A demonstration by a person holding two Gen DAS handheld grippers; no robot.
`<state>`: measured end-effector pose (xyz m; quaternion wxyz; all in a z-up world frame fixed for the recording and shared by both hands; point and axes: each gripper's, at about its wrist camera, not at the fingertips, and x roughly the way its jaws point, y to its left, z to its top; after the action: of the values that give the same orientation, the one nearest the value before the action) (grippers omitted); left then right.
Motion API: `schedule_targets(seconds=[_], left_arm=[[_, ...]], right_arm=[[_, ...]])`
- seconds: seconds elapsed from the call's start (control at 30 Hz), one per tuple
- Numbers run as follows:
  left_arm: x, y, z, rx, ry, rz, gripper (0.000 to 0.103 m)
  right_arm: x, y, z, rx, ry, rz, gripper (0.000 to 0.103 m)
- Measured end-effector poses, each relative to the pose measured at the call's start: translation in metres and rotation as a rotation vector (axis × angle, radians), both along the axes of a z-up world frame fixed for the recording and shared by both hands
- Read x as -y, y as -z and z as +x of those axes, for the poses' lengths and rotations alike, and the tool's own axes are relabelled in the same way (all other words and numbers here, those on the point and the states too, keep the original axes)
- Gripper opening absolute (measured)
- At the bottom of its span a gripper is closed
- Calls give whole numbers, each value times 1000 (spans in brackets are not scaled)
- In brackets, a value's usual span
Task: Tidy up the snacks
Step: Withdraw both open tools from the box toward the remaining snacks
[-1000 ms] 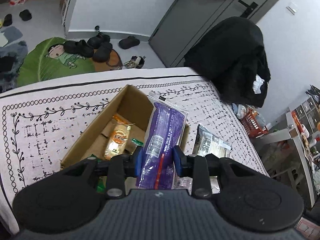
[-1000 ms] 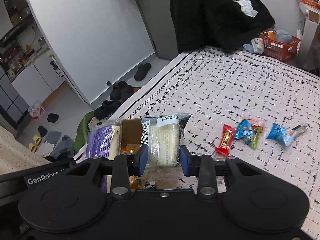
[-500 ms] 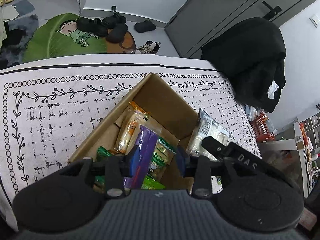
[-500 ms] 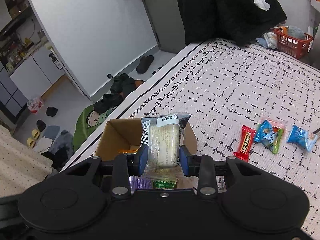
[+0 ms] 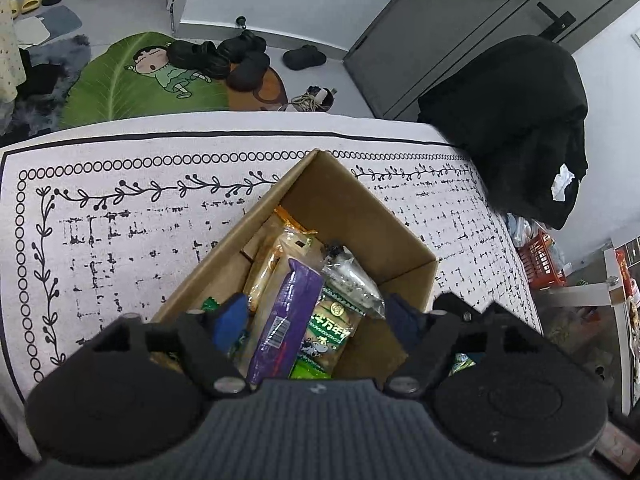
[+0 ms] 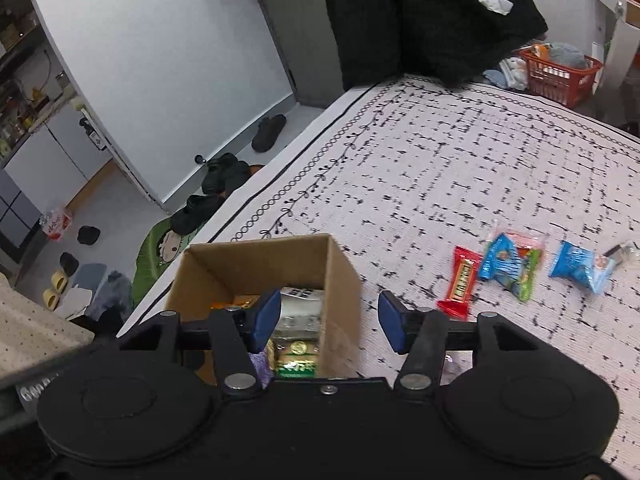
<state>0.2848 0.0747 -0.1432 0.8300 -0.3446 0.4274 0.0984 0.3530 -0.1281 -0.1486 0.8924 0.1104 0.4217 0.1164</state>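
Left gripper (image 5: 316, 320) hangs spread wide over the cardboard box (image 5: 404, 240), gripping nothing, the purple packet (image 5: 286, 320) lying loose inside. Right gripper (image 6: 326, 322) gapes wide too, empty above the box, and the pale packet (image 6: 300, 308) rests within.

A matt brown cardboard box (image 5: 372, 220) holds glossy plastic snack packets (image 5: 286, 320) on a rough-woven white patterned cloth (image 6: 460, 168).

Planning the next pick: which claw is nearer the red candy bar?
Right. The right claw hovers at the box's edge beside the red candy bar; the left claw is over the box.
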Motion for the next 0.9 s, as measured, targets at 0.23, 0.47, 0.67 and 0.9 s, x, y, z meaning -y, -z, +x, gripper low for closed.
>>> schedule_targets(seconds=[0.23, 0.47, 0.67, 0.9], left_arm=[[10, -5, -1, 13, 15, 40, 88], [27, -15, -3, 34, 43, 96, 92], [45, -23, -4, 50, 101, 158, 96], [70, -27, -8, 80, 153, 200, 103]], right_arm=[[34, -4, -13, 4, 47, -2, 64], [67, -7, -26, 0, 79, -22, 71], [90, -13, -35, 25, 105, -13, 80], [118, -15, -45, 41, 138, -3, 89]])
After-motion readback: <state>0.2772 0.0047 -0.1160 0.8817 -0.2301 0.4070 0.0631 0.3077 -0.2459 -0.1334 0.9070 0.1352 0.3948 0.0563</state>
